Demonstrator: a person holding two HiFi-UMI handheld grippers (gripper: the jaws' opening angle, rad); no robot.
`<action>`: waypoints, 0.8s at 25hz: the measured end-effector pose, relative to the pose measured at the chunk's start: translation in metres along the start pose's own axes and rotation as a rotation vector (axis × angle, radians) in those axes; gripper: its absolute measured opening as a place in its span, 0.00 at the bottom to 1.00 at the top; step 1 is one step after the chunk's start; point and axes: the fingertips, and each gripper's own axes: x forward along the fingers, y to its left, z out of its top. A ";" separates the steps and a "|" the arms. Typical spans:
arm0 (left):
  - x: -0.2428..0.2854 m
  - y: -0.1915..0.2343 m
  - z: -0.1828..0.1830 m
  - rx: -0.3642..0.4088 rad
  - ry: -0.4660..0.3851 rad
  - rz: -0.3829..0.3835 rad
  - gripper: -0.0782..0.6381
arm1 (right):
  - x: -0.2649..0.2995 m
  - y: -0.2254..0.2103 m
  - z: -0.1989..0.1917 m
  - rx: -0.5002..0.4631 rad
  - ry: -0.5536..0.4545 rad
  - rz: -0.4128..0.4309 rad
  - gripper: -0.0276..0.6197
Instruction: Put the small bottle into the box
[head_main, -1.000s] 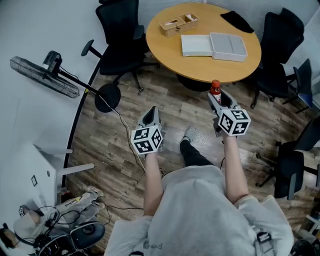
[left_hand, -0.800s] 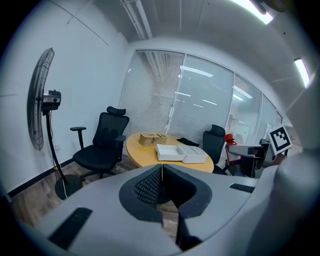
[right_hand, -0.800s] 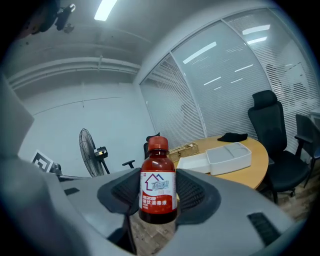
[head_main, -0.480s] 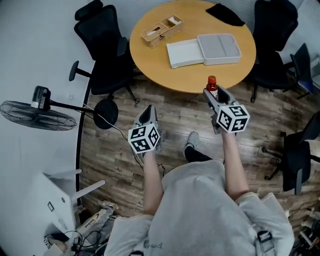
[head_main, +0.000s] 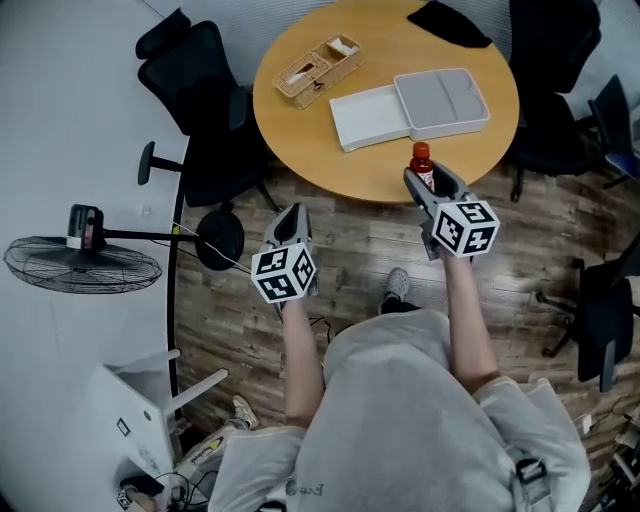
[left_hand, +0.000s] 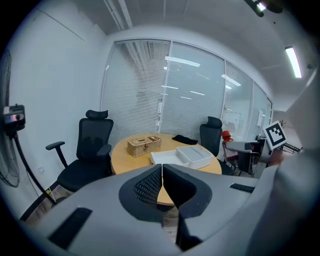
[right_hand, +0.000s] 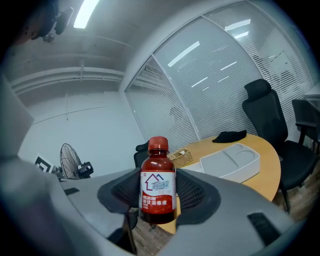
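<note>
Clamped upright between the ridged dark pads of the right gripper (head_main: 427, 180): one small bottle (right_hand: 158, 182), dark red-brown and translucent, with a red screw cap and a white label. On the label, a red house outline above lines of blue and dark Chinese print, too small to read with certainty. Held in the air, seen from the head view at the near rim of the round light-wood table (head_main: 295, 125), not in the box. On the table, counted: one shallow pale-grey box (head_main: 430, 100) with moulded compartments, lying open; one flat white lid or tray (head_main: 368, 115) just beside it on the left; one woven wicker basket (head_main: 318, 68) with dividers; one black cloth (head_main: 450, 22) at the far edge. Left gripper (left_hand: 162, 169) clenched on nothing, jaw tips pressed together, held over the wood-plank floor (head_main: 350, 240). Around the table, four dark office chairs (head_main: 205, 110); by the white wall, one black standing fan (head_main: 85, 265).
</note>
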 end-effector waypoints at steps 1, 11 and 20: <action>0.002 0.003 0.003 0.001 -0.003 0.005 0.15 | 0.004 -0.001 0.001 0.000 -0.001 0.002 0.39; 0.018 0.006 -0.004 0.001 0.024 -0.008 0.15 | 0.002 -0.006 -0.014 0.005 0.020 -0.007 0.39; 0.063 -0.022 0.026 0.104 0.027 -0.116 0.15 | -0.008 -0.035 0.003 0.022 -0.051 -0.095 0.39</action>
